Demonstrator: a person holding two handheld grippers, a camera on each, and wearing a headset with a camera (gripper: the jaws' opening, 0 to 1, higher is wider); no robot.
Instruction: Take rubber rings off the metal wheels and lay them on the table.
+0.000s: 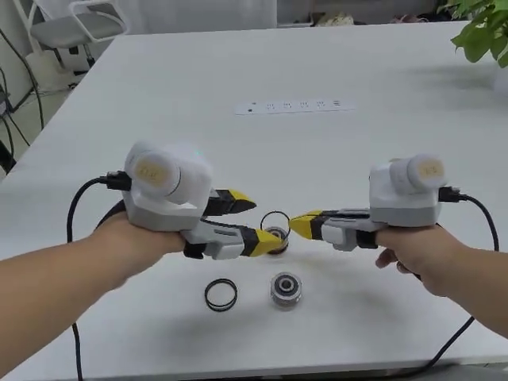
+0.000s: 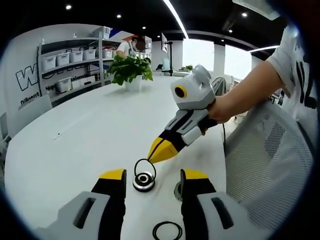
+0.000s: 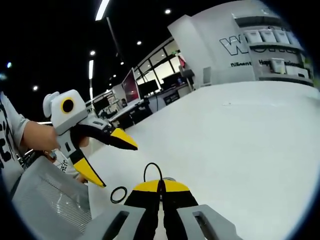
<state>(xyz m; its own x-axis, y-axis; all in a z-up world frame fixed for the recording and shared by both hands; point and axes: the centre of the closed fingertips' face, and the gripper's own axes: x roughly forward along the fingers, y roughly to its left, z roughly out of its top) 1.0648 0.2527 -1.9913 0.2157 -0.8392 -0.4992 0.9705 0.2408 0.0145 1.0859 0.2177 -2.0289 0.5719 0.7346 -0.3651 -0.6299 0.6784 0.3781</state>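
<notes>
Even, bright light from a ceiling strip and small spot lamps washes the white table pale in the head view, with soft faint shadows at lower centre, while both fisheye gripper views are sharp mid-frame and bend the shelves at their edges.

My right gripper's closed jaws hide the rubber ring's lower part and most of the metal wheel. In my left gripper view, a jaw cuts off the second wheel.

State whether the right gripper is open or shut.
Shut: the right gripper has its yellow jaws together, pinching the rubber ring rising from the metal wheel.
</notes>
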